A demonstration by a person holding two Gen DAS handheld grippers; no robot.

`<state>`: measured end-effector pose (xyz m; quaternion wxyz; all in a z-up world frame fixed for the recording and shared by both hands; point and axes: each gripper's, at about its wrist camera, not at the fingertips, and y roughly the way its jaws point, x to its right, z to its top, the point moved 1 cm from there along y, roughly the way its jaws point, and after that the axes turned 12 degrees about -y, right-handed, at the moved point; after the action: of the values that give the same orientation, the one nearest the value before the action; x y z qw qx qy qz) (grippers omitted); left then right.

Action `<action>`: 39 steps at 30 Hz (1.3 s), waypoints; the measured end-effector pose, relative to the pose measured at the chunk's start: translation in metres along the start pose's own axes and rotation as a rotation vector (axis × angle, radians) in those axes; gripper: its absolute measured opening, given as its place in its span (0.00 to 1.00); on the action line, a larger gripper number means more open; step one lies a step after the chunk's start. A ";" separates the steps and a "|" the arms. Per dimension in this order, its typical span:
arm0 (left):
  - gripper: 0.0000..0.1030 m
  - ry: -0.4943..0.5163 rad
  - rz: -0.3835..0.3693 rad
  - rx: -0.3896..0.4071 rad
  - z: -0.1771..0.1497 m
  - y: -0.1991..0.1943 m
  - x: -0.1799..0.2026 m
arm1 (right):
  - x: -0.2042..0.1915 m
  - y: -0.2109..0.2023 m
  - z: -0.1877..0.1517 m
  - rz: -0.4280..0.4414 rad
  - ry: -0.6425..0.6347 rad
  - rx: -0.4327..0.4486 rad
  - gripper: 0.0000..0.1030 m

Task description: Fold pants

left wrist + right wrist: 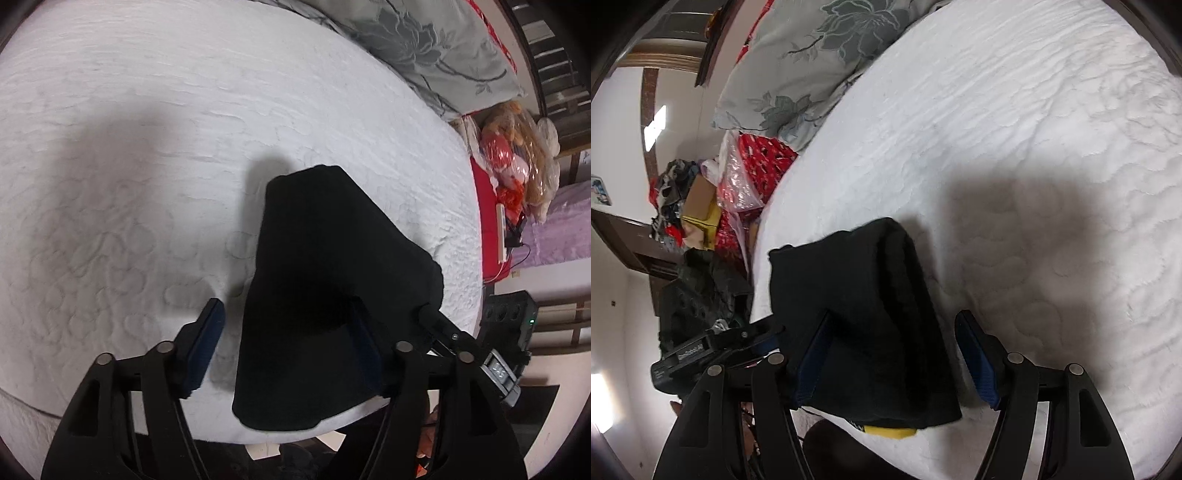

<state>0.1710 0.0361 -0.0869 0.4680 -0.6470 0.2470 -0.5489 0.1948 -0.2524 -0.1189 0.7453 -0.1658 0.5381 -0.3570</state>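
Both tools stand wide with nothing gripped: the left tool [288, 343] and right tool [894, 358] each straddle the black pants [332, 280], which lie in a compact folded bundle near the edge of the bed [147, 147]. Folding looks essentially finished. White quilted cover, a floral pillow [436, 48], clutter and bags beyond.

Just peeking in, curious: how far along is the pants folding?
Nearly finished, it seems. The black fabric pants lie as a compact folded bundle at the edge of the white quilted mattress. Both tongs, left and right, stand open around it. Perhaps only withdrawing remains.
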 end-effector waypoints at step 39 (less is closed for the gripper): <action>0.58 0.087 0.048 0.063 -0.006 0.000 0.028 | -0.006 -0.018 0.009 -0.064 -0.009 0.048 0.53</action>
<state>0.1730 0.0104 -0.0735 0.4902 -0.6014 0.2651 -0.5726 0.1958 -0.2618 -0.0998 0.7398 -0.1665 0.5204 -0.3926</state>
